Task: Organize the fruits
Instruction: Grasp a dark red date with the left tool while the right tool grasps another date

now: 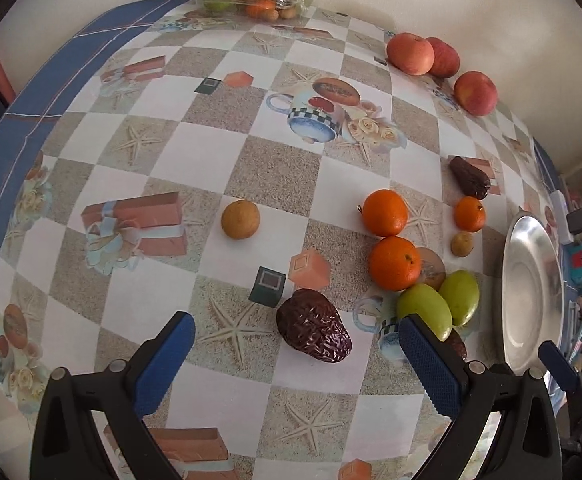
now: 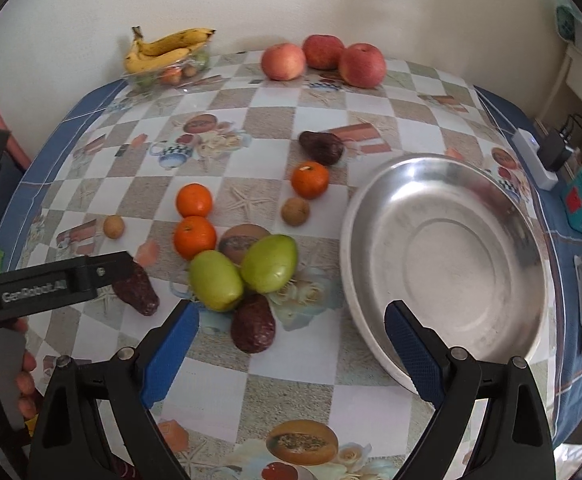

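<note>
Steel plate (image 2: pixel 443 248) empty; both claws spread, left (image 1: pixel 297 350) framing date (image 1: pixel 313 332), right (image 2: pixel 291 328) nearer plate, for loading.

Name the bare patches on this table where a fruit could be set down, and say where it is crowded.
The round steel plate is bare. Open cloth lies between the clear banana tray, the three red apples and the small round brown fruit. The crowded spot is the cluster beside the plate: two green mangoes, the oranges and a wrinkled dark fruit.
</note>
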`<state>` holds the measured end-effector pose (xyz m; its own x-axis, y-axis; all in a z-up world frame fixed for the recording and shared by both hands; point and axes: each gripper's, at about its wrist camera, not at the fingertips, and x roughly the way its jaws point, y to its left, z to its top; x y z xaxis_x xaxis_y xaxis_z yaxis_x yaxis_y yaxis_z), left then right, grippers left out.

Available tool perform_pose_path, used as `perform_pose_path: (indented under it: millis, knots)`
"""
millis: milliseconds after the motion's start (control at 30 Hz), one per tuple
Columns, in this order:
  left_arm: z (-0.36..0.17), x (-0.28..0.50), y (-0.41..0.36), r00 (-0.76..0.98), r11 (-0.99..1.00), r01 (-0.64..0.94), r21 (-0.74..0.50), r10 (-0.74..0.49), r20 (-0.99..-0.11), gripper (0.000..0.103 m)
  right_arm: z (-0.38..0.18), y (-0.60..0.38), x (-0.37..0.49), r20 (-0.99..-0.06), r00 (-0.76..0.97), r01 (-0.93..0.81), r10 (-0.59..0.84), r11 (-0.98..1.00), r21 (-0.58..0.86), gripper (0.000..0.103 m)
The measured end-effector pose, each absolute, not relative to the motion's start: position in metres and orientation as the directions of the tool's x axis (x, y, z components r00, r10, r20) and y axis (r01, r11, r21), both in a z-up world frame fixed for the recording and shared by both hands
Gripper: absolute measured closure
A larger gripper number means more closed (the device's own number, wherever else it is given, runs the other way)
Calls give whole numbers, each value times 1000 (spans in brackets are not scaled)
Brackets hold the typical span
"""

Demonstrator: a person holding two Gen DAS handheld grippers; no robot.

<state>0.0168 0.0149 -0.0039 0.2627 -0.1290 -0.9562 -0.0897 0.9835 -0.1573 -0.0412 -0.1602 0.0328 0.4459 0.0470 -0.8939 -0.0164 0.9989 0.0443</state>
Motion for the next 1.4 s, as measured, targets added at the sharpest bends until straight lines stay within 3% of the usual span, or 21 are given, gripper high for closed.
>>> perform_pose_path:
  millis: [233,333,467,533,600,733,800,967,1400]
  knots:
    - [-7,19,16,326,979,-88,-186,-148,-934,0,24,-146,-37,-908,413,-82,69,996,38,20]
    - [-11,21,17,315,978,-88,-191,-154,-936,0,19,-142,-36,-917,392,-96,69,995,34,32]
    - [-19,23,15,257,984,-92,-153,-125,-958,0,7,-135,-33,-936,348,-118,60,993,19,35]
    - [-22,22,15,245,988,-100,-121,-94,-965,3,2,-133,-32,-943,328,-129,53,992,11,46]
    - [-24,22,16,238,983,-104,-152,-124,-963,13,-2,-131,-32,-949,313,-132,40,991,-1,50]
    - [-29,21,17,222,973,-109,-202,-174,-959,23,-7,-131,-32,-954,298,-134,42,991,2,58]
    - [-30,22,17,223,972,-103,-213,-186,-957,39,-10,-131,-32,-957,289,-133,36,991,-3,60]
    - [-34,19,16,176,956,-113,-270,-248,-953,57,-13,-132,-31,-961,270,-129,52,991,17,69]
    - [-13,15,29,245,931,-143,-335,-295,-924,63,12,-144,-32,-928,355,-78,109,993,87,71]
